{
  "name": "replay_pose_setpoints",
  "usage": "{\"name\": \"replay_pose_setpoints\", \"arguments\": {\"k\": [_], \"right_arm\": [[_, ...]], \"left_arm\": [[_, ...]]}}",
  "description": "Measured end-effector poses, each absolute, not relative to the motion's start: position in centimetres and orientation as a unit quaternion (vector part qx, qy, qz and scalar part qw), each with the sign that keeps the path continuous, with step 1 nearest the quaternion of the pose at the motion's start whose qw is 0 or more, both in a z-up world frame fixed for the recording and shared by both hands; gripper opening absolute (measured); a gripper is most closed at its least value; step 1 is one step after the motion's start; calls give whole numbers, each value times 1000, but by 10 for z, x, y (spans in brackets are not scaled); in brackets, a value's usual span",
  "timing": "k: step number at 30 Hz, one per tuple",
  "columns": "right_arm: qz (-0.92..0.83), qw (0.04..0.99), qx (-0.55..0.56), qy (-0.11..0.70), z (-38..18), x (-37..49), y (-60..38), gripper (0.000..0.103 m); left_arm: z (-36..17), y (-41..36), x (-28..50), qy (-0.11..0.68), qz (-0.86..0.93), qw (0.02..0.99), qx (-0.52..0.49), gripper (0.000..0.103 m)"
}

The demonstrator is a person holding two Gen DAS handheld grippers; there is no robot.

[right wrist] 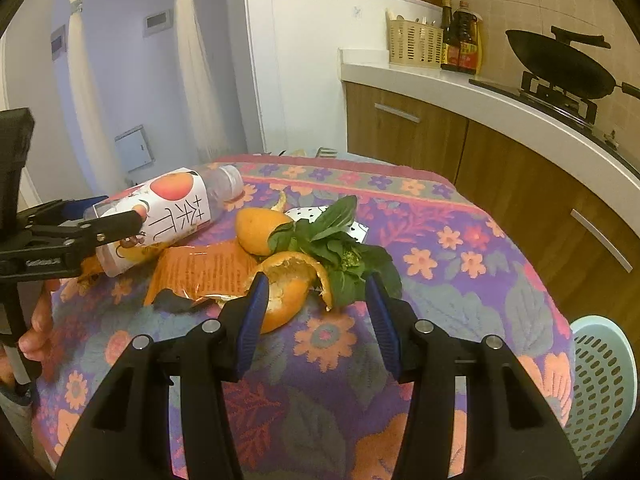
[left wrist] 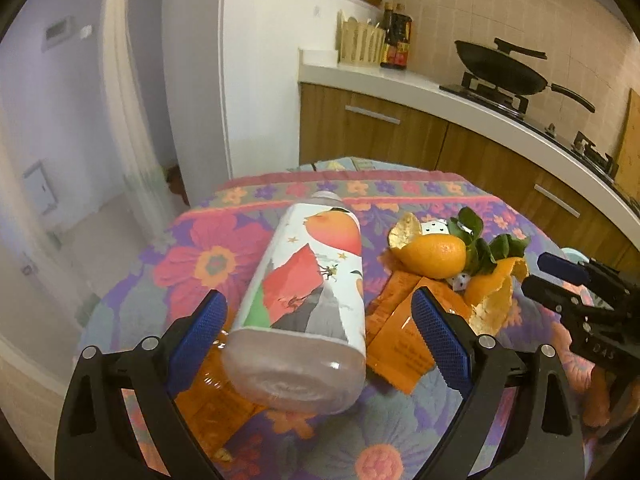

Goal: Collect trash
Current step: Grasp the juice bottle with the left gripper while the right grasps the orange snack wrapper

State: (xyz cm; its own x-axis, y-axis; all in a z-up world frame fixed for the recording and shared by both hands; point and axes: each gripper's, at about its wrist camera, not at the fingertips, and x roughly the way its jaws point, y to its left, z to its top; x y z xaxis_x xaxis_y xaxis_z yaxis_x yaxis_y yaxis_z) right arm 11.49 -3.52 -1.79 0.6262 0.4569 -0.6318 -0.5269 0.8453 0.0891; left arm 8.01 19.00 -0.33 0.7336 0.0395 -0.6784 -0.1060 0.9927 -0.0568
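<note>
Two open grippers frame our trash: the left gripper (left wrist: 318, 330) straddles the tipped bottle (left wrist: 308, 296) at frame centre to clamp it, while the right gripper (right wrist: 316, 312) brackets the peel (right wrist: 290, 288) for pickup.

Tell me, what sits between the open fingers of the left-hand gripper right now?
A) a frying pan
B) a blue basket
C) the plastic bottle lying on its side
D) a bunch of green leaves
C: in the left wrist view the bottle lies on its side between the spread fingers of the left gripper.
</note>
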Motion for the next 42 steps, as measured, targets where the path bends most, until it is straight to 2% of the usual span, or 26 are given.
{"name": "replay_pose_setpoints", "arguments": {"k": [2, 4, 6, 7, 17, 18, 19, 24, 31, 36, 39, 42], "right_arm": [[273, 897, -57, 343, -21, 117, -32, 35], [272, 893, -65, 353, -25, 119, -27, 26], [270, 892, -71, 356, -26, 119, -24, 18], [272, 891, -70, 357, -27, 119, -24, 14], [261, 891, -58, 366, -27, 130, -25, 14], [261, 891, -62, 367, -27, 131, -22, 13], [261, 891, -67, 365, -27, 130, -20, 4], [262, 896, -50, 356, -19, 112, -34, 2], [228, 906, -18, 356, -5, 73, -80, 2], [261, 885, -45, 383, -10, 57, -84, 2], [272, 887, -67, 367, -10, 41, -86, 3], [288, 888, -67, 352, -4, 30, -84, 9]], "left_arm": [[-10, 190, 88, 378, 49, 923, -48, 83], [-16, 191, 91, 387, 55, 919, -54, 62], [-20, 194, 89, 387, 53, 918, -69, 60], [-20, 195, 87, 384, 53, 919, -73, 59], [-11, 195, 70, 359, 49, 927, -93, 59], [-9, 194, 68, 354, 48, 929, -97, 59], [-8, 194, 66, 351, 48, 930, -99, 59], [6, 193, 46, 322, 51, 939, -106, 59], [27, 183, 15, 284, 34, 951, -117, 59], [34, 163, 11, 275, 11, 955, -110, 59], [34, 156, 8, 272, 3, 957, -104, 59], [34, 155, 8, 268, 0, 957, -107, 59]]}}
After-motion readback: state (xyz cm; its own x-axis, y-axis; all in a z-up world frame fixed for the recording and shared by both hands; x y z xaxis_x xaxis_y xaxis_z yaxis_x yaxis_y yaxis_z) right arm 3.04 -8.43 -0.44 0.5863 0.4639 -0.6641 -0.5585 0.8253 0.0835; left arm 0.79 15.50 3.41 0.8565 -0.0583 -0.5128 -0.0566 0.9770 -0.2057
